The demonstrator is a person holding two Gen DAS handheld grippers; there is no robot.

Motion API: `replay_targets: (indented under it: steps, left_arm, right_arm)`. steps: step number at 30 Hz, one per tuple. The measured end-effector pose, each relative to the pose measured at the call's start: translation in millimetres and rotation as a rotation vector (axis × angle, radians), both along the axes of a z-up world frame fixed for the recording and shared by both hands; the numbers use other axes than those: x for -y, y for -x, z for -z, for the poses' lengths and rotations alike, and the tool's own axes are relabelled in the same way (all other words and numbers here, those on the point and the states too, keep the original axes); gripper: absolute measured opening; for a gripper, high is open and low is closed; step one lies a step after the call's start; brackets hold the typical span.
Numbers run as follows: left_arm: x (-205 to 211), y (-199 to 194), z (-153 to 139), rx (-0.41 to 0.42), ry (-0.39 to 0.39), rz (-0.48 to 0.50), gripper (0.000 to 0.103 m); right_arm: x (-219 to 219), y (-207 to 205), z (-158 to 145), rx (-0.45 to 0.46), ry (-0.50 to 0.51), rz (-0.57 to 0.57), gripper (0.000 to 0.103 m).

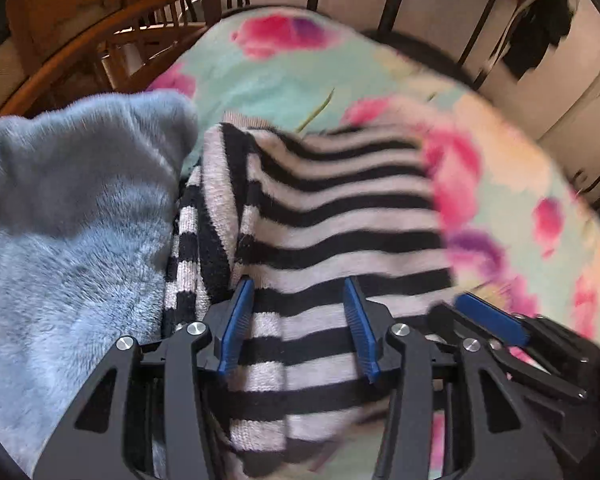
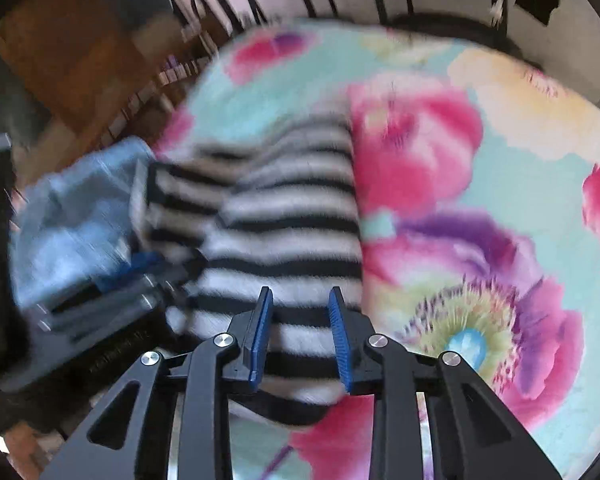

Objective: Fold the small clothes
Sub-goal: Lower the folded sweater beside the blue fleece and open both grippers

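black-and-white striped knit point(image 1: 340, 216) lies folded; both grippers' jaws apart over it.

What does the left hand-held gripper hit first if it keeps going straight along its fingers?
Most likely the striped garment: the left hand-held gripper points down at it, fabric showing between the open fingers. The blue fleece lies off to the side. Depth is unclear.
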State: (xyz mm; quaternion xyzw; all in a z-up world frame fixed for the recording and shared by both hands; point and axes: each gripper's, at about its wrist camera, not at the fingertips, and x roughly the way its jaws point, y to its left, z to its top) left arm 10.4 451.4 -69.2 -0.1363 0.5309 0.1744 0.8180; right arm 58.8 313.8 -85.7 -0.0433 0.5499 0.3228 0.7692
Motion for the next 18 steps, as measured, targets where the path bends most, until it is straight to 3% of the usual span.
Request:
replay_targets:
  steps: [2, 4, 6, 9, 12, 16, 18]
  left_arm:
    - [7, 0, 9, -0.018, -0.067, 0.034, 0.045]
    - [12, -1, 15, -0.026, -0.116, 0.050, 0.046]
    - [8, -3, 18, -0.022, -0.107, 0.034, 0.046]
    - [1, -4, 12, -0.005, -0.054, -0.014, 0.046]
    - [3, -2, -1, 0.012, -0.031, -0.023, 0.046]
    - [17, 13, -18, 0.006, -0.048, -0.034, 0.047]
    - [27, 22, -35, 0.020, -0.075, -0.047, 0.056]
  right_arm:
    - [1, 1, 13, 0.016, 0.057, 0.006, 0.041]
    - [8, -5, 21, -0.013, 0.055, 0.043, 0.065]
    - [20, -16, 32, -0.098, 0.010, 0.086, 0.069]
    - [24, -18, 31, -0.131, -0.016, 0.112, 0.069]
    - [23, -9, 11, -0.086, -0.017, 0.089, 0.052]
    - [32, 6, -19, -0.038, -0.019, 0.075, 0.050]
    - [39, 11, -33, -0.022, -0.023, 0.077, 0.050]
